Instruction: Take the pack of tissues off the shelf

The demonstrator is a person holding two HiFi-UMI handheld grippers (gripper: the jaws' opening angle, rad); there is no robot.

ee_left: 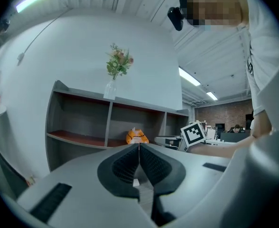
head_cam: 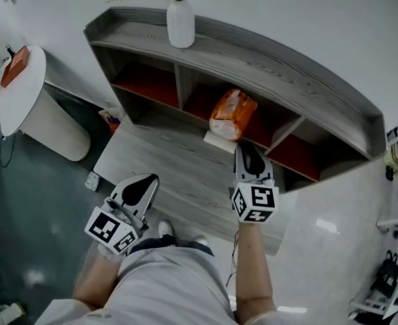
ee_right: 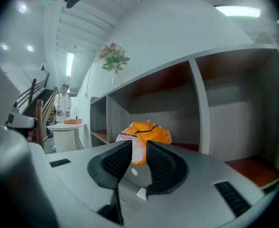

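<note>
An orange and white pack of tissues lies in the middle compartment of the curved grey shelf. In the head view my right gripper points at the pack from just in front of the shelf, short of touching it. Its jaws stand a little open with nothing between them, and the pack shows through the gap of the right gripper. My left gripper hangs lower left, away from the shelf. In its own view the left gripper is shut and empty, and the pack looks small and far.
A white vase with a plant stands on top of the shelf. A flat white thing lies at the shelf's edge under the pack. A round white table stands at the left, metal racks at the right.
</note>
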